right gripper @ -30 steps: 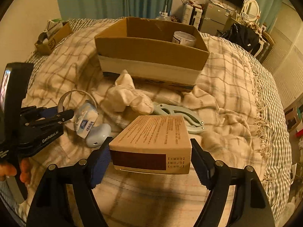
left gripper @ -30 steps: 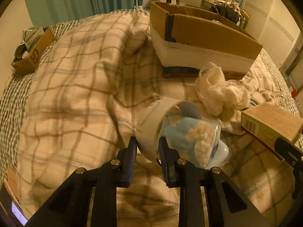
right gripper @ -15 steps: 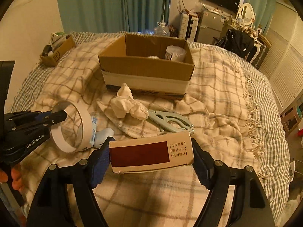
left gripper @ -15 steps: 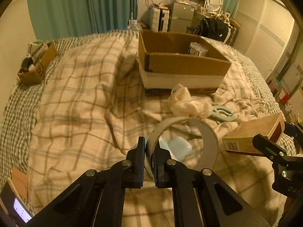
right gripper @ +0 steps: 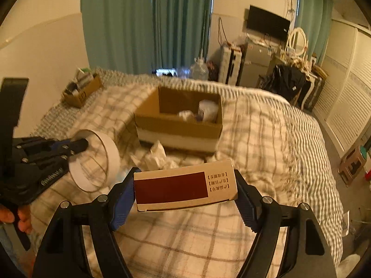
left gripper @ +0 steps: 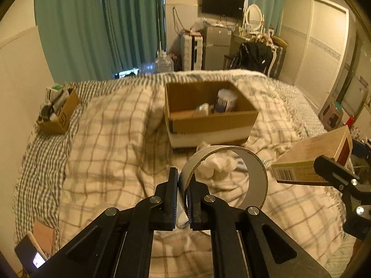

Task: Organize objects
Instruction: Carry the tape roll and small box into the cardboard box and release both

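My left gripper (left gripper: 183,180) is shut on the rim of a wide tape ring (left gripper: 255,173) and holds it in the air above the bed; the ring also shows in the right wrist view (right gripper: 111,155). My right gripper (right gripper: 185,185) is shut on a tan box with a dark red panel (right gripper: 183,188), also held up; the box shows at the right of the left wrist view (left gripper: 310,162). An open cardboard box (left gripper: 208,120) stands on the plaid blanket ahead, with a can (left gripper: 226,100) and other items inside.
A crumpled white cloth (left gripper: 220,164) lies in front of the cardboard box. A small carton of items (left gripper: 58,113) sits at the bed's left edge. A phone (left gripper: 30,252) lies near left. Furniture and a TV (right gripper: 267,24) stand behind the bed.
Both grippers have risen well above the bed. The left one lifted the tape ring off the blue packet and white object. The right one tilted the tan box upward.
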The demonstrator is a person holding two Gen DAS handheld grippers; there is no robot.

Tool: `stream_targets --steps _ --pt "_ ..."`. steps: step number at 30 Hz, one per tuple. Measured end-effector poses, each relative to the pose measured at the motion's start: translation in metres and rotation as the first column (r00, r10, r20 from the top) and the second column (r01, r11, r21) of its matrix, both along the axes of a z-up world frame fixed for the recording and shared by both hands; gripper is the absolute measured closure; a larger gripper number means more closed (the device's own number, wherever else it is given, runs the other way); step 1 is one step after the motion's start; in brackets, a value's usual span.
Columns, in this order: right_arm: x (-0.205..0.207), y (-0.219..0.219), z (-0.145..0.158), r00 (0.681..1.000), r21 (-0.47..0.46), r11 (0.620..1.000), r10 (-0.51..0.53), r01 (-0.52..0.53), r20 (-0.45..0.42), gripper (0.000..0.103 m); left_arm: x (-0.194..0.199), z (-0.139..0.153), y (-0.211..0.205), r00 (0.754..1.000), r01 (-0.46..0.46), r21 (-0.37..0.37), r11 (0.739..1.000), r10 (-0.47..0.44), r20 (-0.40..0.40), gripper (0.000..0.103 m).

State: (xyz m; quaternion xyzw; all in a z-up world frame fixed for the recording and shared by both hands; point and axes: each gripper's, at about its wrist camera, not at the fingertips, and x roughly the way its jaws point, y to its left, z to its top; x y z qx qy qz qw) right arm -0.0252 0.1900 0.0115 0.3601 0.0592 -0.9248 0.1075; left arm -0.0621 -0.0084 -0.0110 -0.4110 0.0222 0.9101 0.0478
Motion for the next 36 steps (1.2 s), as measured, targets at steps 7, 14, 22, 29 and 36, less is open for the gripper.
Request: stream_targets --steps 7,14,22,29,36 --pt "-0.006 -0.004 0.06 0.991 -0.033 0.997 0.07 -0.074 -0.111 0.027 -0.016 0.042 0.008 0.998 0.015 -0.006 1.0 -0.015 -0.068 0.096" --pt "-0.042 -0.01 0.092 0.984 -0.032 0.996 0.081 -0.088 -0.161 0.027 -0.056 0.065 0.007 0.995 0.01 -0.015 1.0 -0.011 -0.1 0.096" --pt "-0.122 -0.013 0.089 0.988 -0.041 0.995 0.083 -0.089 -0.13 0.027 -0.126 0.063 0.009 0.996 -0.006 -0.049 0.999 0.002 -0.092 0.096" --pt "-0.207 -0.019 0.052 0.996 -0.052 0.996 0.07 -0.073 -0.058 0.027 -0.195 0.023 0.014 1.0 -0.006 -0.06 0.998 0.005 -0.022 0.096" --pt "-0.266 -0.015 -0.006 0.997 -0.074 0.996 0.044 -0.039 0.063 0.027 -0.242 -0.033 0.028 0.998 0.019 -0.1 0.995 -0.014 0.055 0.096"
